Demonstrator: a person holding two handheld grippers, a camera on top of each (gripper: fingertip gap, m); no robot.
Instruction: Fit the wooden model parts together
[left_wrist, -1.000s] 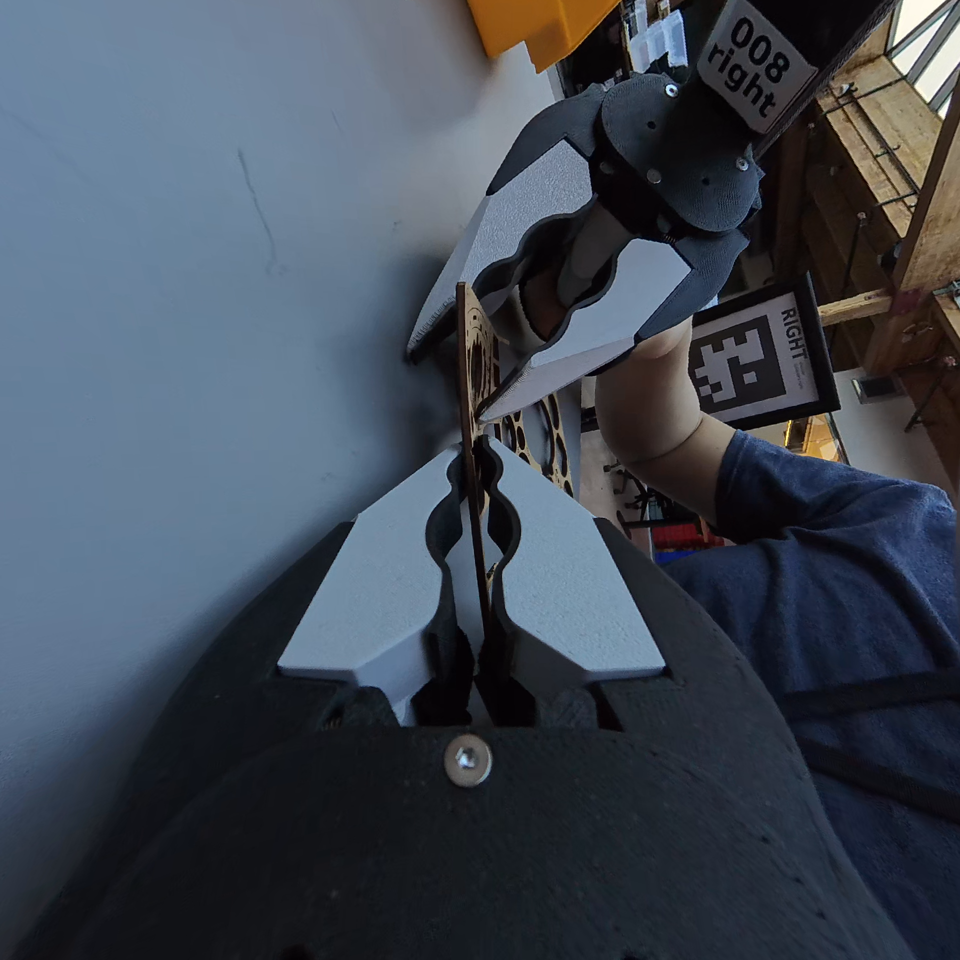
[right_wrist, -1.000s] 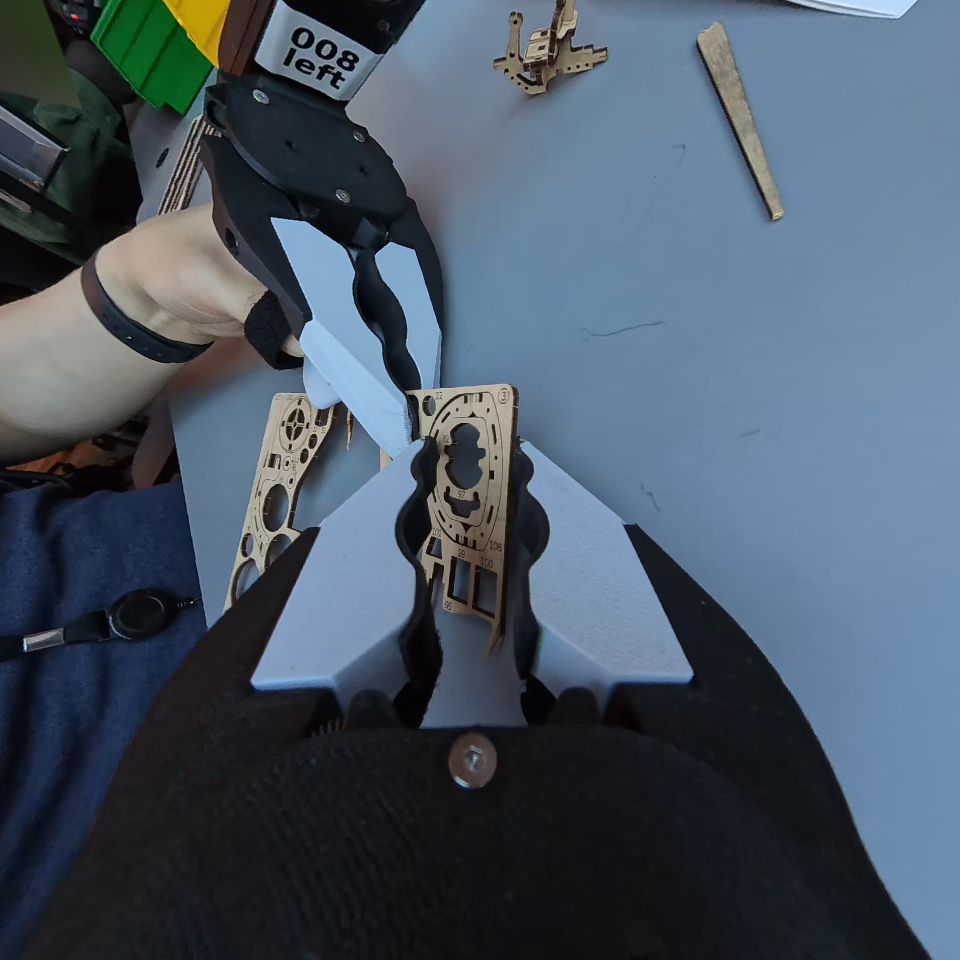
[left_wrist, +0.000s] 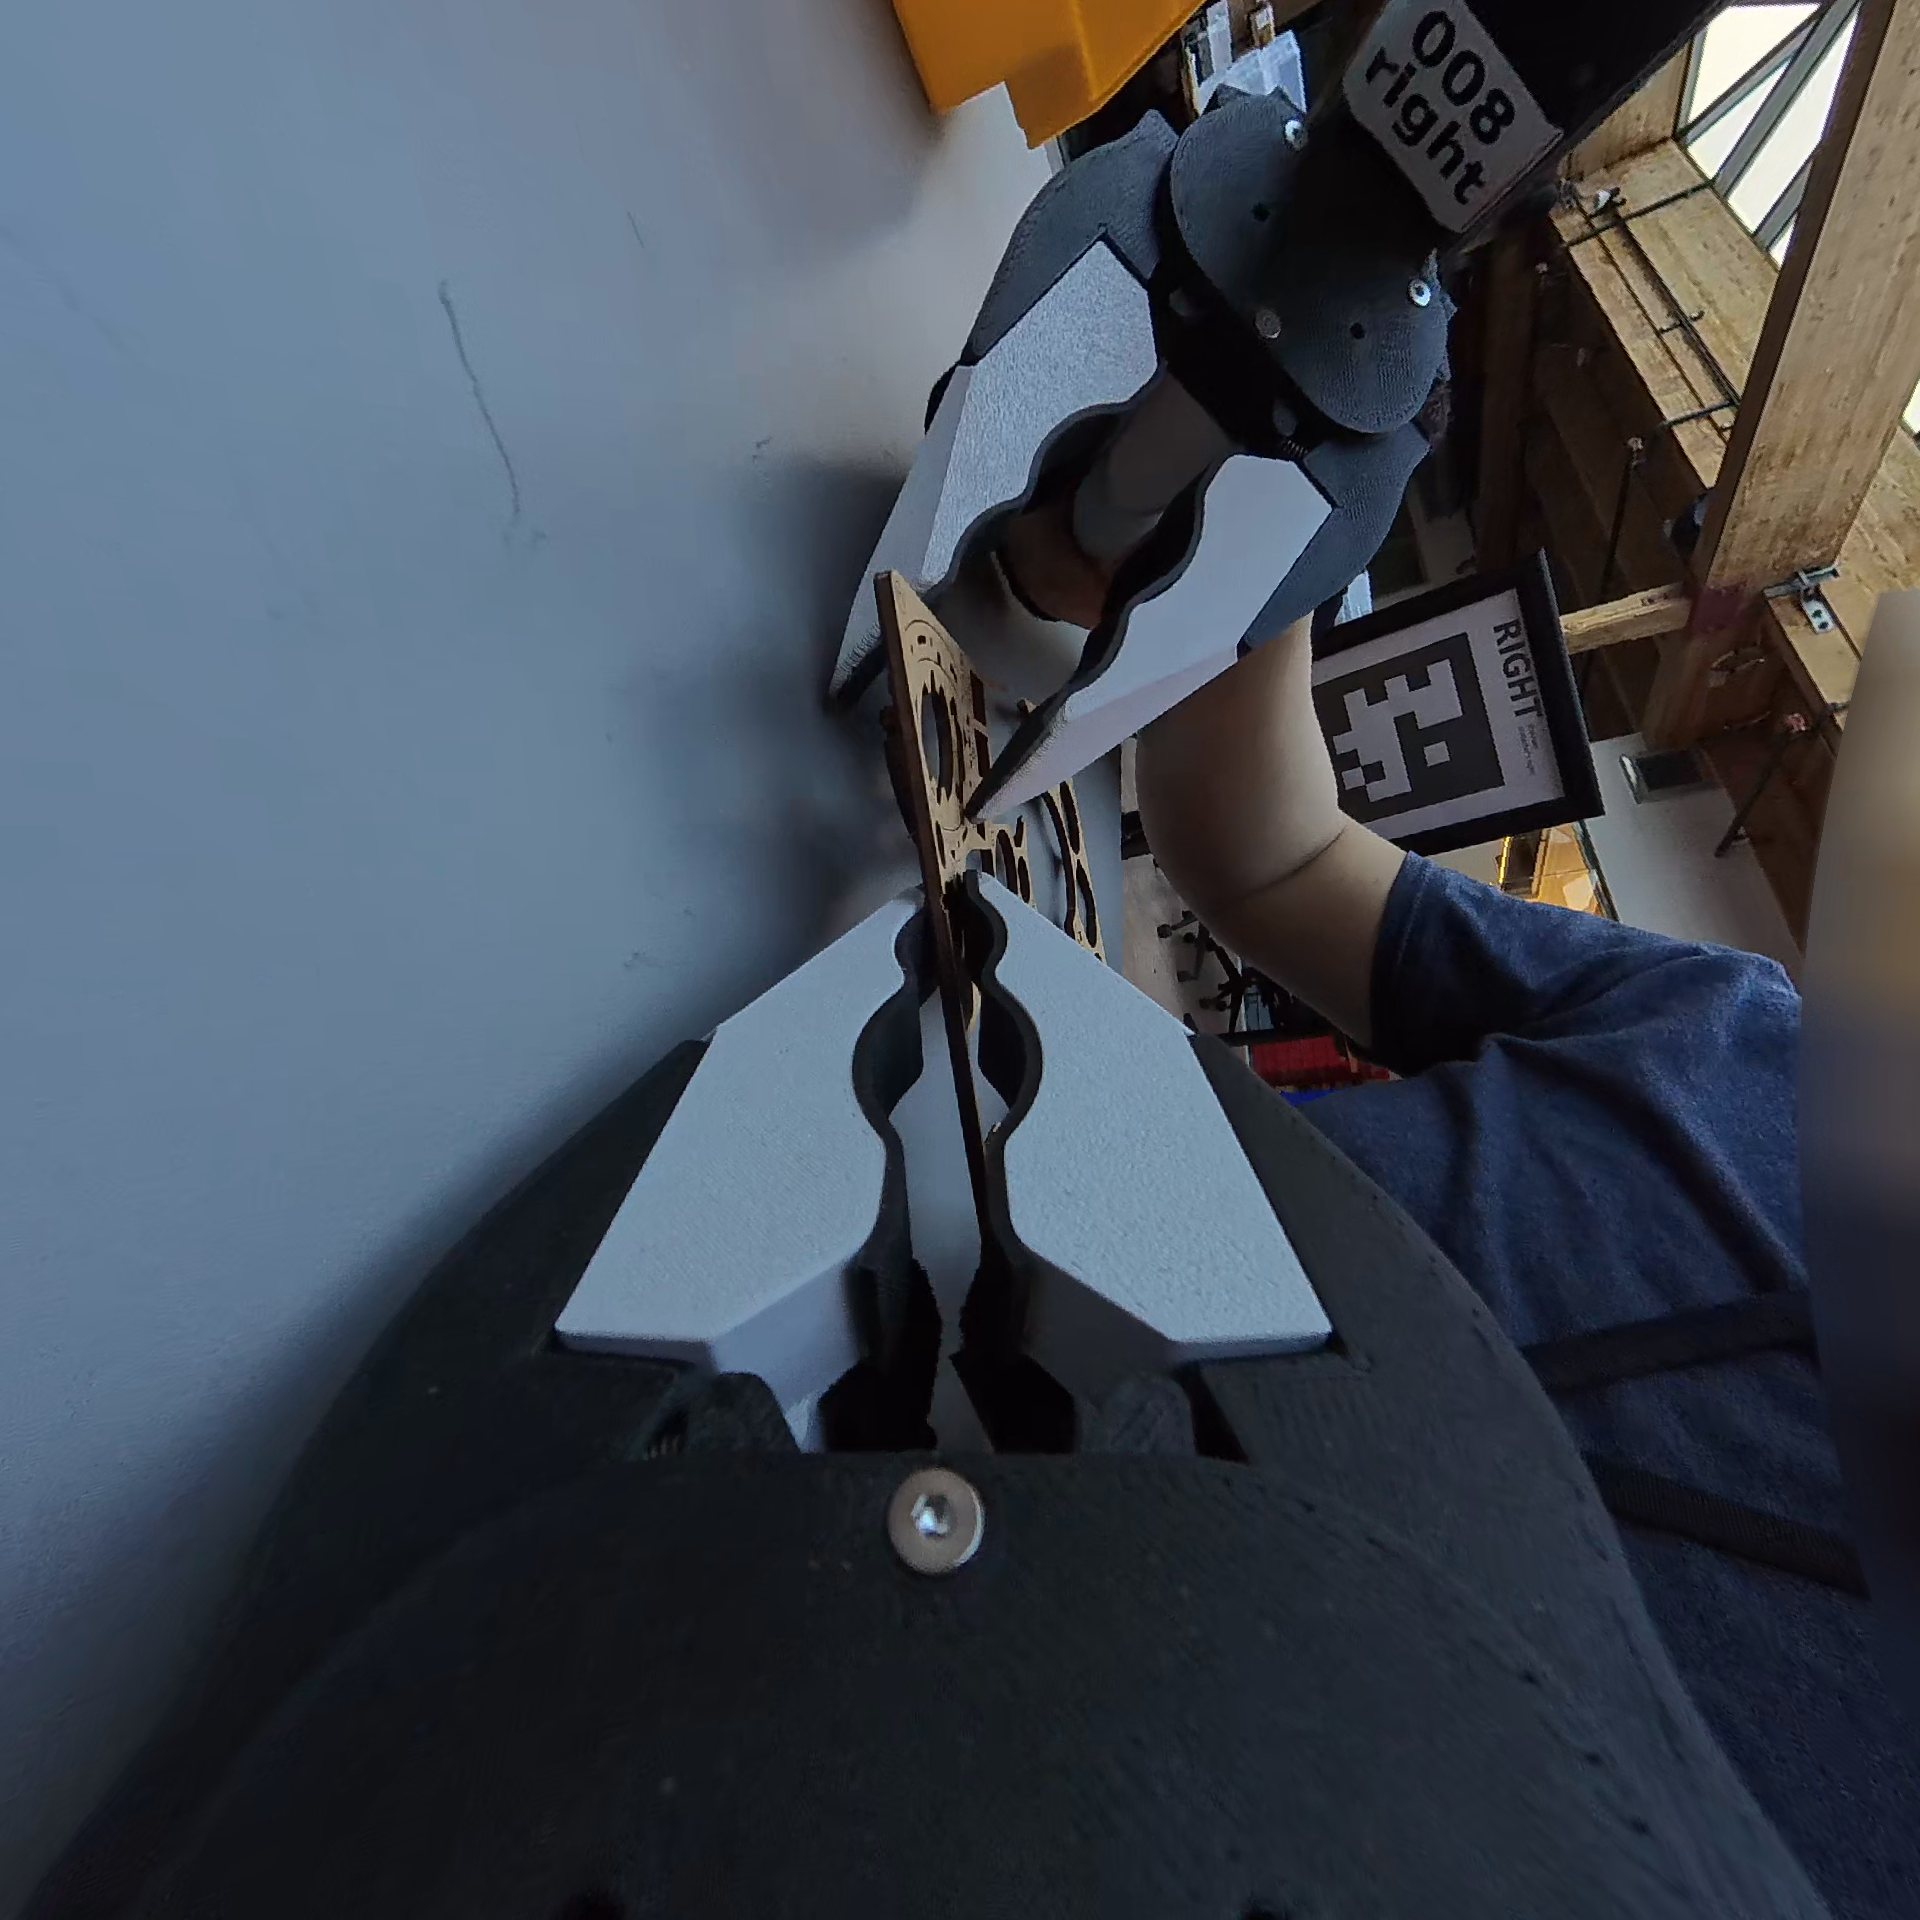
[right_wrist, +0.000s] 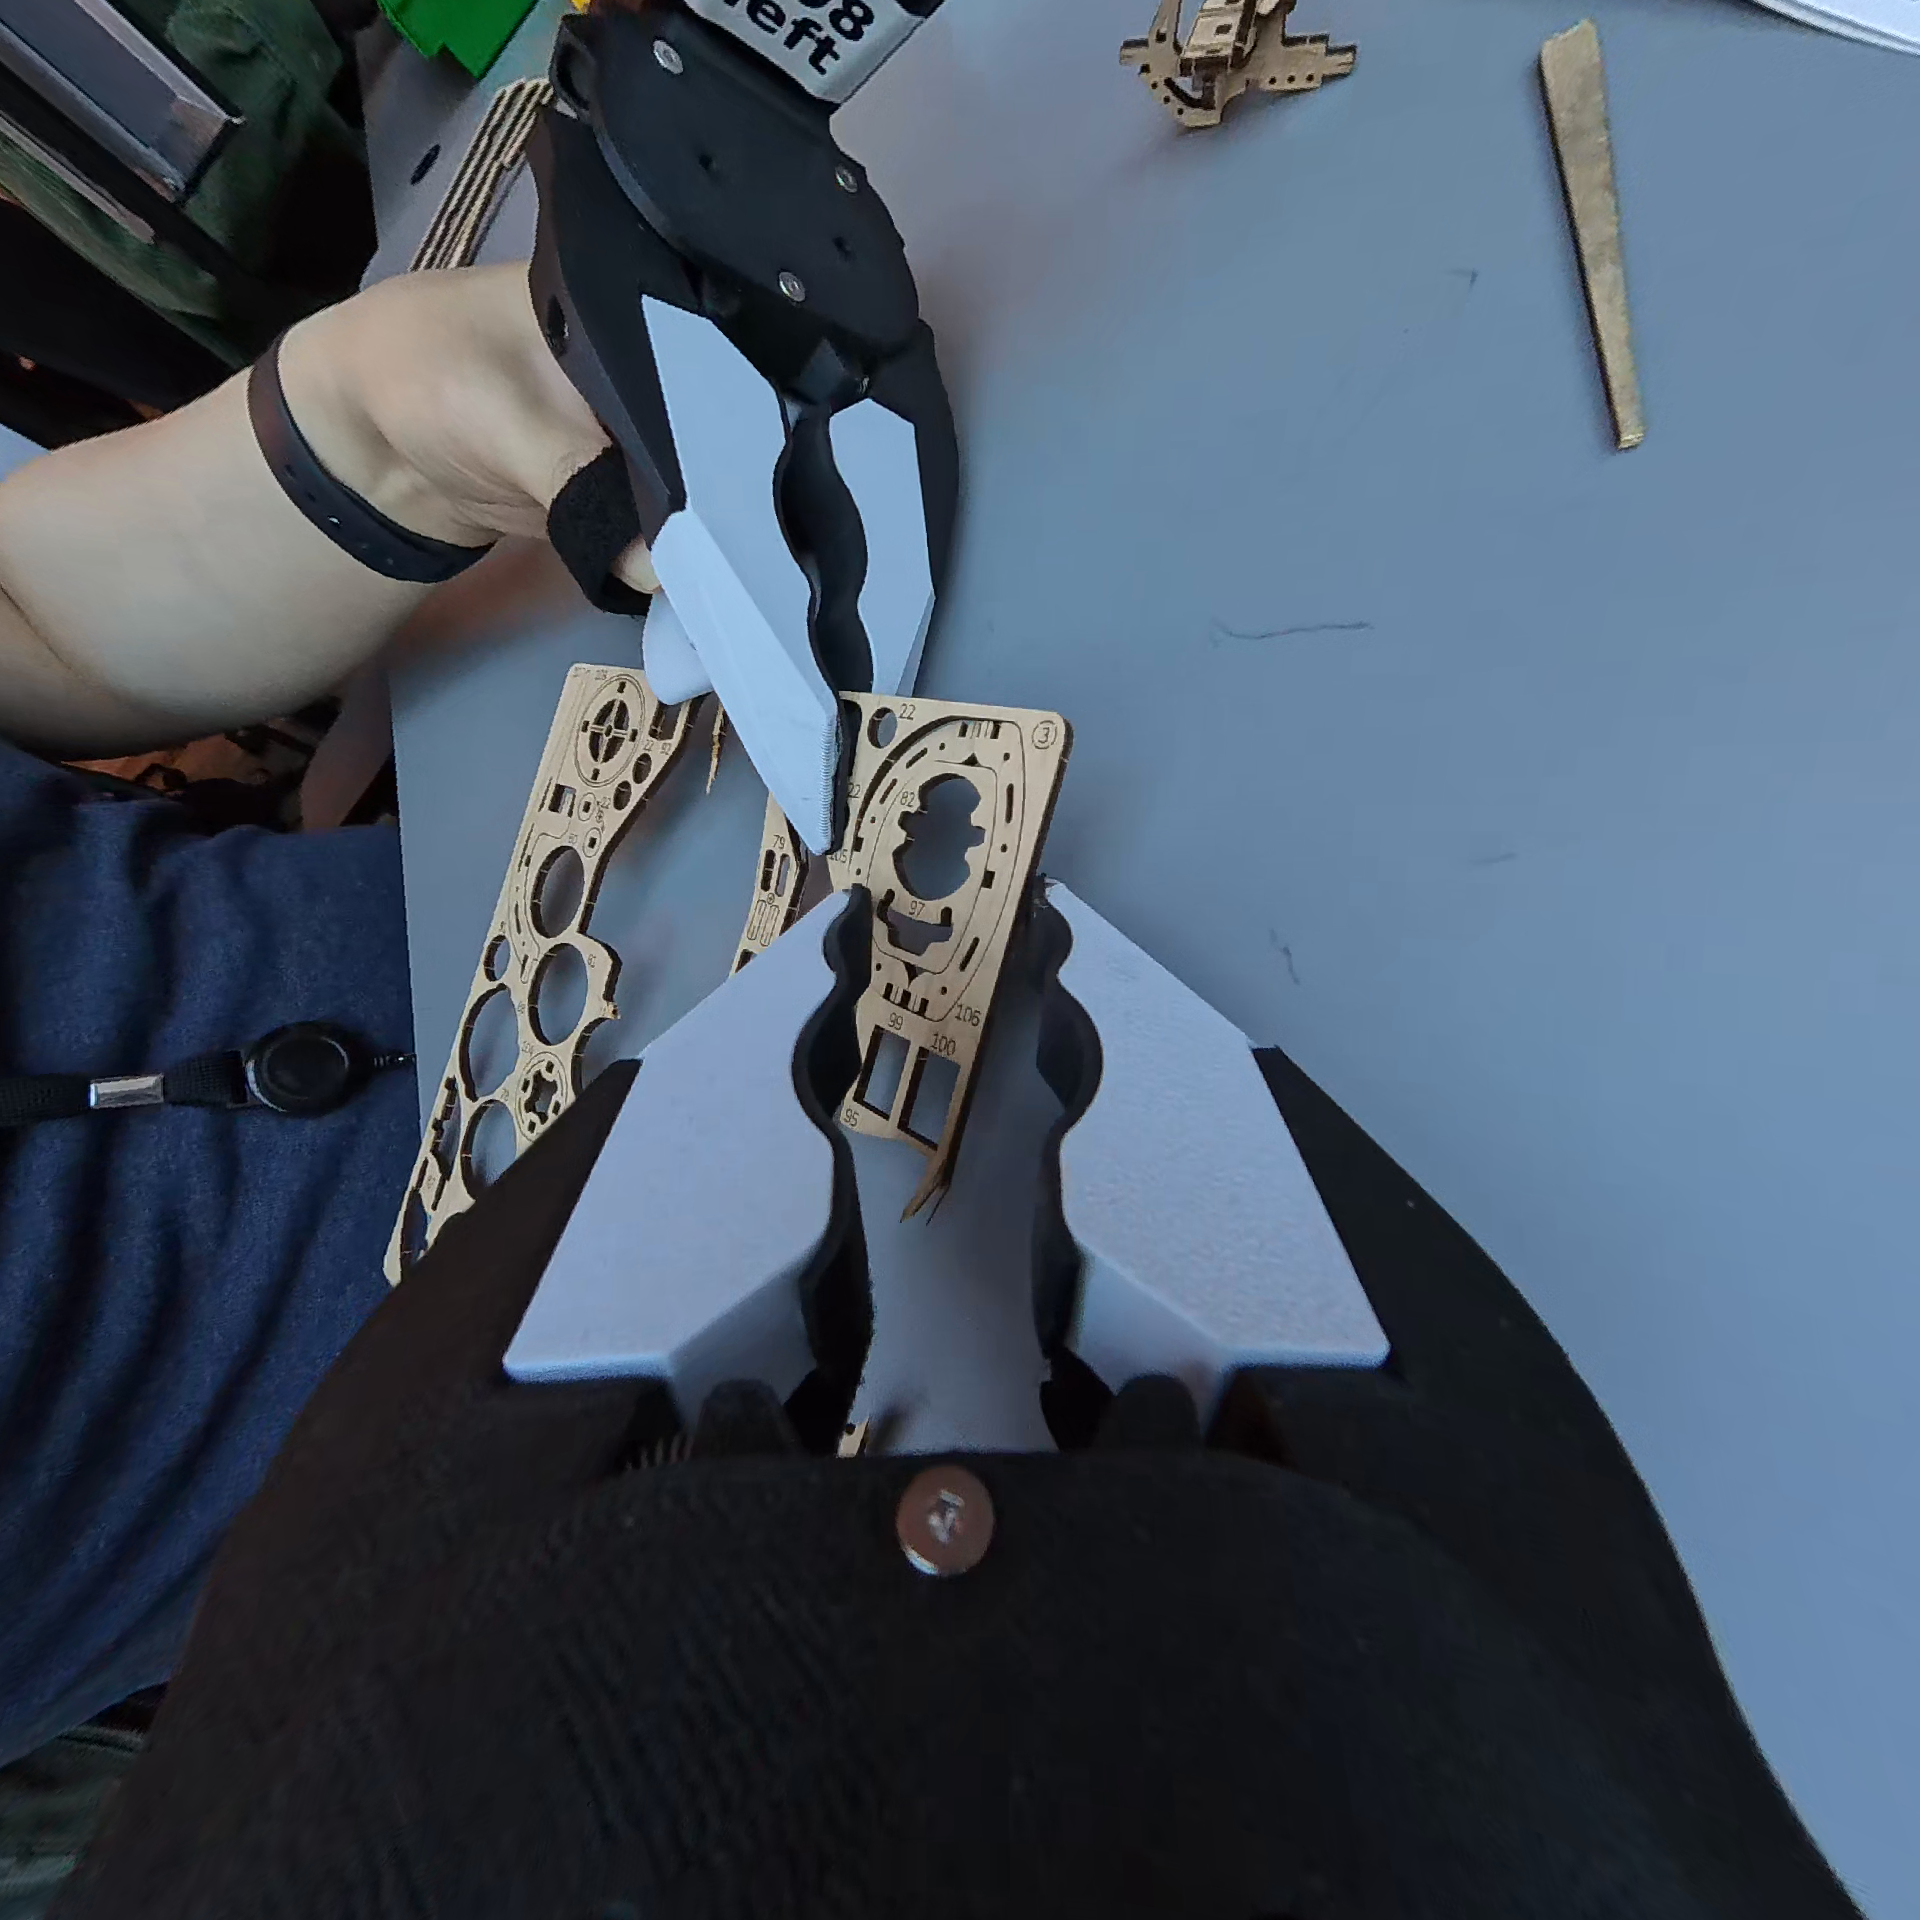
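Note:
A thin laser-cut wooden sheet (right_wrist: 997, 790) with cut-out parts is held up above the grey table (right_wrist: 1455, 831). My left gripper (left_wrist: 951, 904) is shut on it, and the sheet (left_wrist: 940, 727) shows edge-on between its fingers. In the right wrist view the left gripper (right_wrist: 842, 821) clamps the sheet's upper left corner. My right gripper (right_wrist: 948, 899) is open, with its jaws either side of the sheet's lower part. In the left wrist view the right gripper (left_wrist: 914, 753) has one fingertip against the sheet's face. A second cut-out sheet (right_wrist: 540, 935) lies flat on the table at left.
A small assembled wooden piece (right_wrist: 1226, 62) and a wooden strip (right_wrist: 1590, 229) lie at the far side of the table. A stack of sheets (right_wrist: 478, 177) and a green bin (right_wrist: 457, 31) are at far left. A yellow bin (left_wrist: 1039, 52) is at the table's end. Left and right tips are no more than a few centimetres apart.
The sheet now leans slightly in the left wrist view instead of standing straight. Both grippers keep nearly the same places and the same jaw states.

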